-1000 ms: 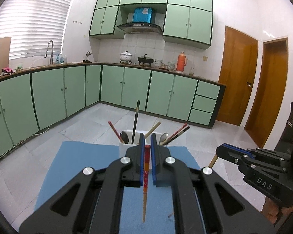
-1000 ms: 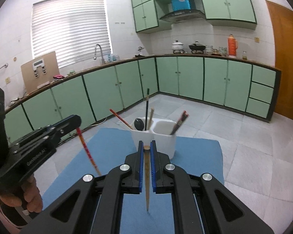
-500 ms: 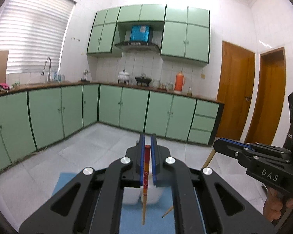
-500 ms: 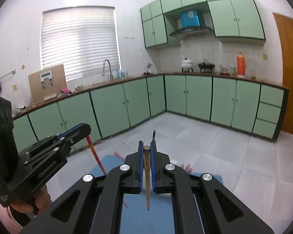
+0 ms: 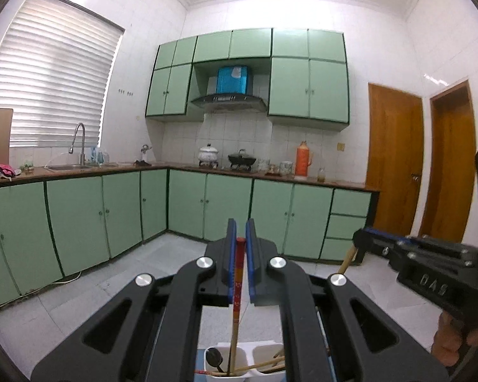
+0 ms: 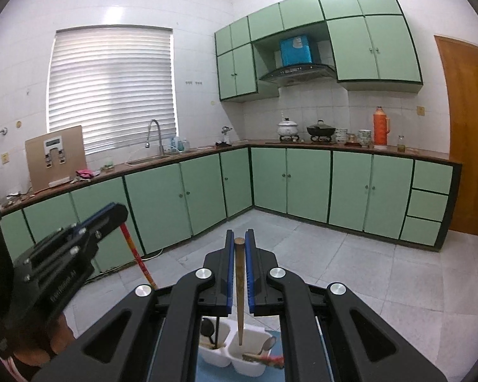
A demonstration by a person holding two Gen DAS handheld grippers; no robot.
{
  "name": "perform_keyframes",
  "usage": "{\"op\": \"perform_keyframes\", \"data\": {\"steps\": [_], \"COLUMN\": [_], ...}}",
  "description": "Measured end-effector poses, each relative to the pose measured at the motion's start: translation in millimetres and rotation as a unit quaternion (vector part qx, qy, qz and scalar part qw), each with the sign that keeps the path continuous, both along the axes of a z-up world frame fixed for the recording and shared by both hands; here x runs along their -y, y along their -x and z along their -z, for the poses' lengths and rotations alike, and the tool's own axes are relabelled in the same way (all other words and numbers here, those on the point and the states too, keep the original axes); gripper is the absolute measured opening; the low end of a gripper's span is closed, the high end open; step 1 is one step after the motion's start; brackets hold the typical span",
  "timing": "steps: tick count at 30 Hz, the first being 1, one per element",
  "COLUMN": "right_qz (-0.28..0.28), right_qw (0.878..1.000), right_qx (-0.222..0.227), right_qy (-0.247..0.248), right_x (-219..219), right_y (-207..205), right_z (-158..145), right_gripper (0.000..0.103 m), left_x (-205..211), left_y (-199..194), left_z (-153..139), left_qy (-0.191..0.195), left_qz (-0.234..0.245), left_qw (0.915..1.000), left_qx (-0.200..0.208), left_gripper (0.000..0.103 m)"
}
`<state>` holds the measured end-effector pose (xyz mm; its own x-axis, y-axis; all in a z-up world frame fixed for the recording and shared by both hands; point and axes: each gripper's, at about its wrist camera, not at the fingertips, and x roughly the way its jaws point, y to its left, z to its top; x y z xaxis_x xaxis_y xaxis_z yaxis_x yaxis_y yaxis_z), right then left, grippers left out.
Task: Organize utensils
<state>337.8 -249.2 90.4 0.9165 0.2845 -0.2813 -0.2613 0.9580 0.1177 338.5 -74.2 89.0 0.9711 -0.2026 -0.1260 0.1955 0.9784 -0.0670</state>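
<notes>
Between the left gripper's point(image 5: 241, 238) blue fingers point(image 5: 230, 261), pressed together on it, a red chopstick point(image 5: 237, 289) is pinched near its top end and hangs down past the pads, its lower tip over or inside the left compartment of the white utensil holder point(image 5: 264, 355) below. Likewise the right gripper point(image 6: 239, 240) pinches a brown wooden chopstick point(image 6: 239, 289) near its top, its tip over the holder's right compartment. A black spoon point(image 5: 214, 357) and other utensils stand in the holder, which sits on a blue mat point(image 6: 207, 370).
</notes>
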Motion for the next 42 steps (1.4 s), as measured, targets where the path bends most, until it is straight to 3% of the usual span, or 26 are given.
{"op": "perform_keyframes", "data": {"steps": [10,17,21,25,33,42], "right_qz": [0.011,0.010,0.019,0.029,0.048,0.057], "right_qw": [0.999,0.997,0.997,0.998,0.998,0.998], "right_qx": [-0.048,-0.075,-0.073,-0.061,-0.030,-0.014], "right_qy": [-0.006,0.004,-0.001,-0.002,-0.023,-0.032], "right_x": [-4,-8,-4,4,23,25], "right_y": [-43,-46,-38,-23,22,90], "right_z": [63,88,86,79,61,64], "right_gripper": [0.006,0.009,0.026,0.035,0.051,0.070], "left_x": [8,-1,-9,-17,-29,-34], "left_y": [-52,-59,-52,-41,5,74], "left_z": [59,85,83,76,63,62], "left_qy": [-0.023,-0.028,-0.022,-0.014,-0.013,-0.029], "left_qz": [-0.011,-0.010,-0.012,-0.015,-0.025,-0.031], "left_qw": [0.9983,0.9957,0.9957,0.9962,0.9973,0.9966], "left_qx": [-0.053,-0.088,-0.089,-0.084,-0.068,-0.070], "left_gripper": [0.005,0.007,0.033,0.038,0.067,0.086]}}
